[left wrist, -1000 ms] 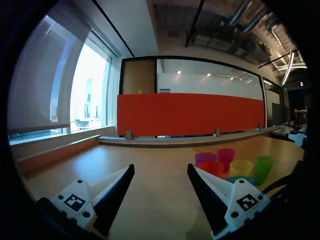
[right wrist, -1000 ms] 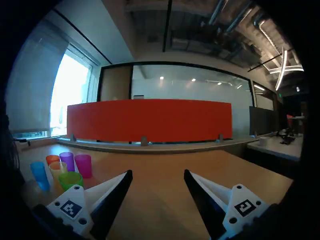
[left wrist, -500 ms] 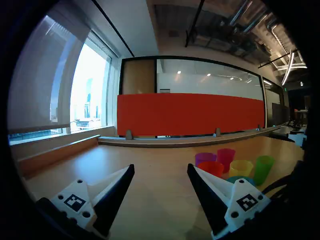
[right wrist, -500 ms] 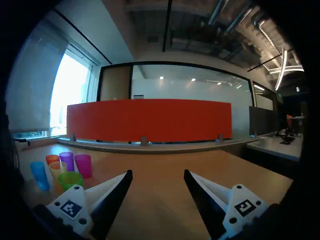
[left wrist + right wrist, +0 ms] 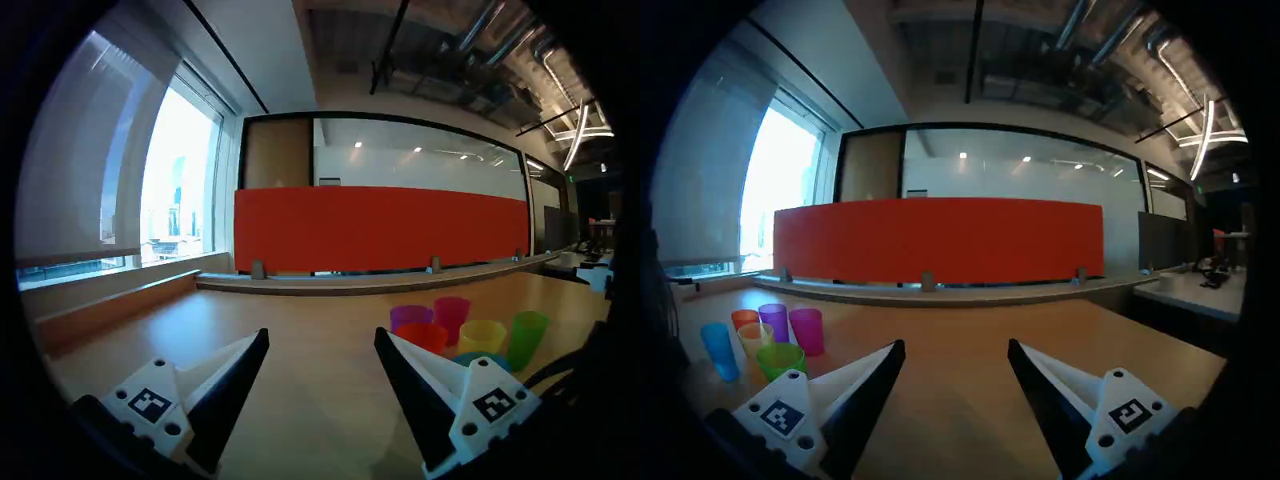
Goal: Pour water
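Left gripper (image 5: 321,334) & right gripper (image 5: 955,346): fingers released, empty. Cups (image 5: 808,332) bunched close on tabletop (image 5: 976,332); grabbing one could knock neighbours, spill water.

1. In the left gripper view, a finger (image 5: 436,388) of the left gripper (image 5: 321,333) hides the blue cup (image 5: 466,359) except its rim.
2. The same finger covers part of the red cup (image 5: 422,335).
3. In the right gripper view, a finger of the right gripper (image 5: 955,345) hides the green cup (image 5: 780,358) at its base.
4. Water in any cup: cannot tell.
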